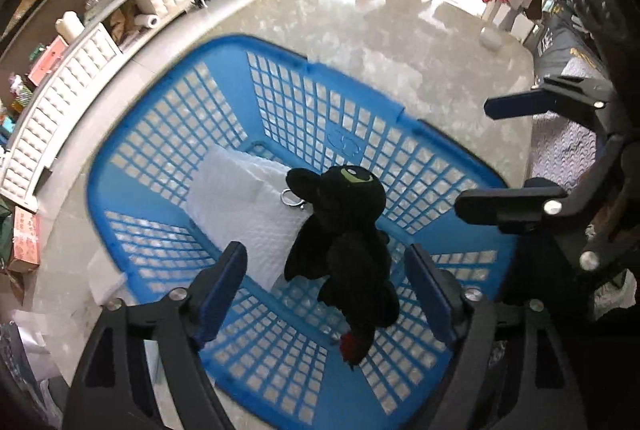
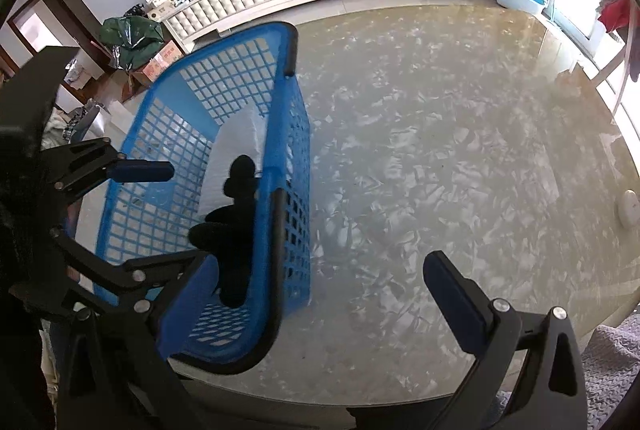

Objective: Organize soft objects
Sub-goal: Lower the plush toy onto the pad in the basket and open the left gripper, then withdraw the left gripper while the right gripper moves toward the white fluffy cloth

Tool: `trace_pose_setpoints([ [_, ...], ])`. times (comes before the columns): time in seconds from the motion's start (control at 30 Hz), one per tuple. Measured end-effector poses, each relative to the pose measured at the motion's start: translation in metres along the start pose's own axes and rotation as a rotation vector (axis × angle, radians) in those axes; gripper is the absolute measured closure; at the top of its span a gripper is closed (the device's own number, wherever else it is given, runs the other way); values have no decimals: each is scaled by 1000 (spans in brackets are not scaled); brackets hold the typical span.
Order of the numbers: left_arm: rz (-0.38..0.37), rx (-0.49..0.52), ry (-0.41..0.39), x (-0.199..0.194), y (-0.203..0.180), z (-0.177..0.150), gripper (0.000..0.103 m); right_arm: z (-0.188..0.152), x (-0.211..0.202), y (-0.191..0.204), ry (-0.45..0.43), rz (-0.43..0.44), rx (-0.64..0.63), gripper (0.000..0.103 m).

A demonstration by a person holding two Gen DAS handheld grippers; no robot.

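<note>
Inside basket (image 1: 448,186) on counter (image 1: 360,42): black plush (image 1: 344,230), white pad (image 1: 240,206). Left hand-held gripper (image 1: 326,288) released above; right hand-held gripper (image 2: 316,278) released, empty.

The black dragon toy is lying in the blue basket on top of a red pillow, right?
Not quite. The black dragon toy is lying in the blue basket, but the pillow under it is white, not red. The left wrist view shows it clearly.
</note>
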State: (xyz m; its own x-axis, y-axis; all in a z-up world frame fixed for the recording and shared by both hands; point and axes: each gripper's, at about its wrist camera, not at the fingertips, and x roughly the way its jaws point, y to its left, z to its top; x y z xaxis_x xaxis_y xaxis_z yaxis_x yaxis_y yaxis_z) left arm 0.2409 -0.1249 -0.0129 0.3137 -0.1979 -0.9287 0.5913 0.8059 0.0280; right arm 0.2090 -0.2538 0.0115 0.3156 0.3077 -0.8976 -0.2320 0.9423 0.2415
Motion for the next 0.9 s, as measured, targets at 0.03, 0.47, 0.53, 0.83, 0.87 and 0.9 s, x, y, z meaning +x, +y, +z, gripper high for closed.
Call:
trace_pose_setpoints([
  [0.03,22,-2,-13,-8,-1,-4,15,-1,-4,3,-8,1,-1,1],
  [0.47,96,-183,-94,-63,20,-49,0,-14,-32,37,-78,-5,-45,1],
  [0.53,98,-210,-112,-70,21,-56,0,-16,-33,43,-86,-12,-53,1],
  [0.83,114,-307,-165,-98,39,-91,0,-20,-33,80,-108,-16,-116,1],
  [0.87,118,-315,-170,-100,41,-95,0,-19,-33,84,-109,-14,-122,1],
  [0.9,121,-326,-175,-104,46,-101,0,-18,-31,90,-110,-20,-132,1],
])
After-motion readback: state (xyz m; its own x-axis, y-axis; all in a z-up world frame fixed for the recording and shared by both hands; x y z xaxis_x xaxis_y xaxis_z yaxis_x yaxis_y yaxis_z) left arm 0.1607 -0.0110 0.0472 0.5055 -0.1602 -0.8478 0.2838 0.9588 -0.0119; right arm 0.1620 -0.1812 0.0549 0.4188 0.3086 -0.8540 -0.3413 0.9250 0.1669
